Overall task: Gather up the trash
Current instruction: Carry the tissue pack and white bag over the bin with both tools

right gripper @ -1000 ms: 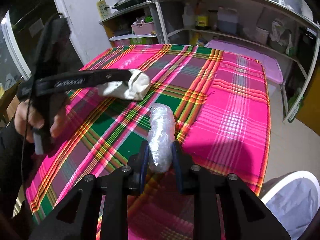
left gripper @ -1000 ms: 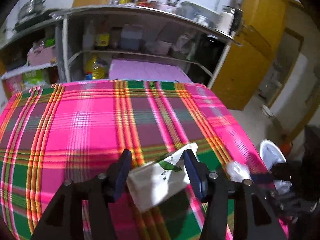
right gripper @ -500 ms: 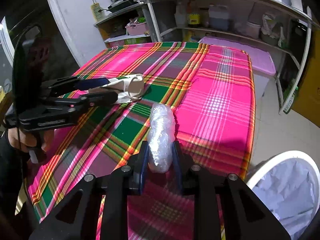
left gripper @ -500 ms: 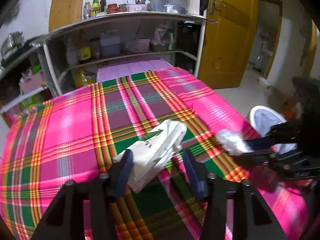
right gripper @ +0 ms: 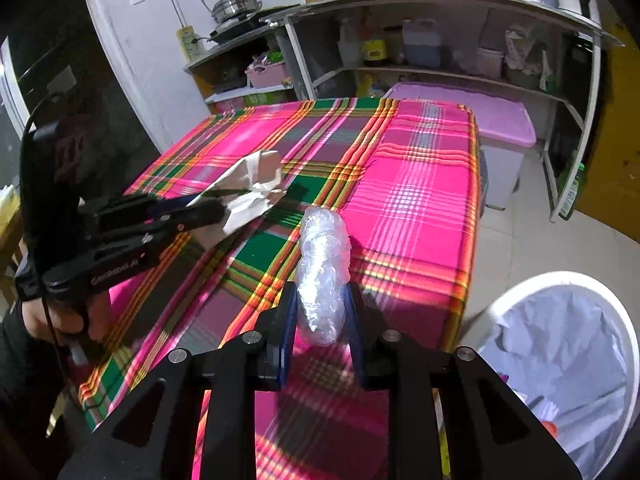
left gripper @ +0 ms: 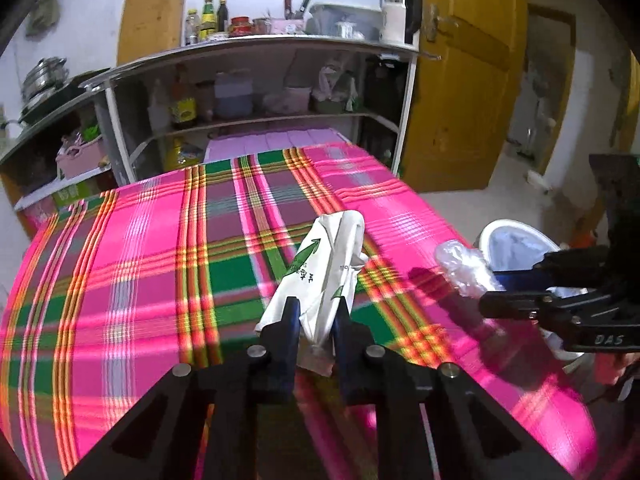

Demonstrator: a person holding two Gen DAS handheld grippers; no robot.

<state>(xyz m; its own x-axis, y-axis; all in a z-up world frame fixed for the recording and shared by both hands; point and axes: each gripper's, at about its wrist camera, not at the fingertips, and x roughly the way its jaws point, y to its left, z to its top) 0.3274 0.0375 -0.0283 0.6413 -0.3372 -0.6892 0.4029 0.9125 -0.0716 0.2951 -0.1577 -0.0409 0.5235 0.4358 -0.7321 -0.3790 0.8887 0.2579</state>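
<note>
White paper wrapper (left gripper: 325, 270) is pinched in your left gripper (left gripper: 316, 322), whose jaws just closed, and crumpled plastic (right gripper: 322, 276) clamped in your right gripper (right gripper: 321, 312), both lifted clear for the bin (right gripper: 624, 344)

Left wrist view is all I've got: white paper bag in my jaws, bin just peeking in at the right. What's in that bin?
Observer: The bin holds a pale liner with some scraps at the bottom, near the table's corner.
Operator: Is the other gripper really gripping that plastic?
Observer: Yes, the right gripper is shut on the crumpled clear plastic.
Operator: Anything past the table's far right edge?
Observer: A lilac-lidded box on the floor.
</note>
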